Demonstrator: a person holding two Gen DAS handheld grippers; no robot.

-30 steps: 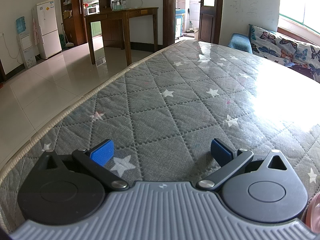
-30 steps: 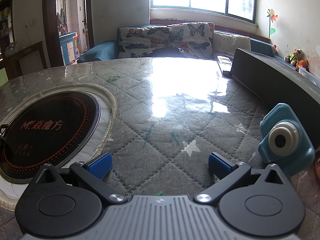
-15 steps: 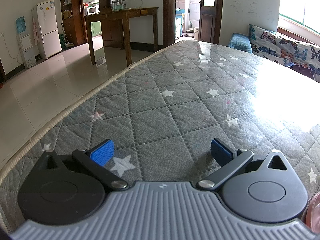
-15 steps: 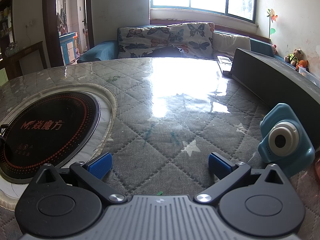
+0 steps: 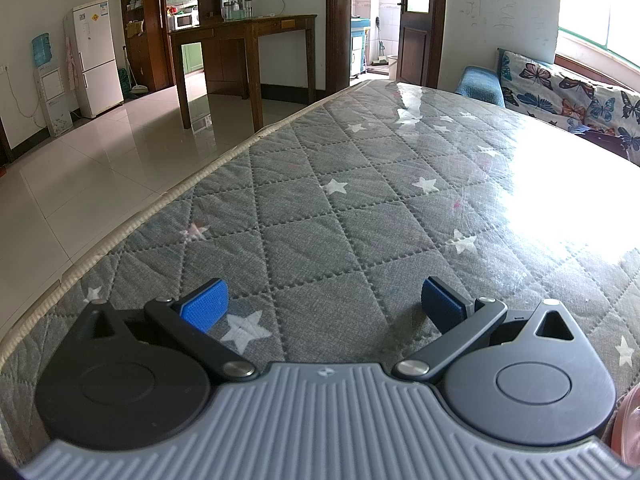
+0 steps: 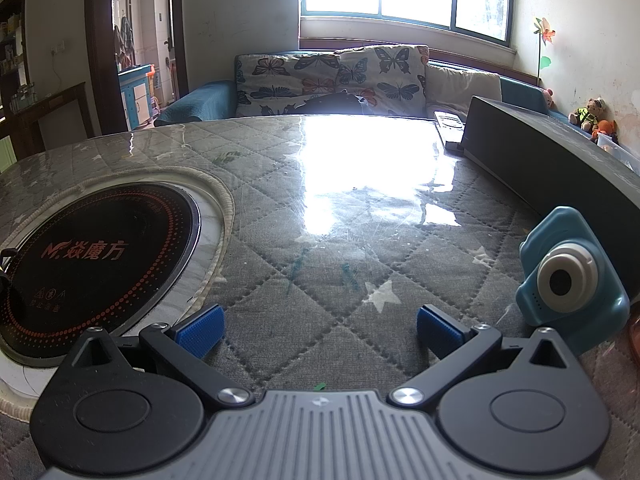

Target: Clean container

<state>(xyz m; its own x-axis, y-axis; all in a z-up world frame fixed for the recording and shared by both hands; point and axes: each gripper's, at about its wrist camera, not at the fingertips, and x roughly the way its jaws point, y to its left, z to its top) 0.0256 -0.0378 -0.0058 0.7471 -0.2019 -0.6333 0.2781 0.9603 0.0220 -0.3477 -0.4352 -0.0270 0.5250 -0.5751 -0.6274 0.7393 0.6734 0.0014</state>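
Here, both tongs sit spread and empty over a quilted, star-patterned bench [image 5: 360, 216]: left tongs [image 5: 323, 305], right tongs [image 6: 318, 327]. A blue toy camera [image 6: 568, 280] stands right; an induction cooktop [image 6: 96, 264] lies left. The container cannot be clearly identified.

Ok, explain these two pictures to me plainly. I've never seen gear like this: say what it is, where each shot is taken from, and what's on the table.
There is no robot here. A person holds a pair of hand-held tongs in each hand, and a wide-angle camera on each looks forward along its two blue-padded fingers.

One picture comes from the left tongs: open, holding nothing, over a grey quilted table cover with stars. A sliver of something pink shows at the lower right edge; I cannot tell what it is.

The other comes from the right tongs, also open and holding nothing. It shows a round black cooktop set into the table, a blue toy camera and a long dark box.

No container is clearly in view.
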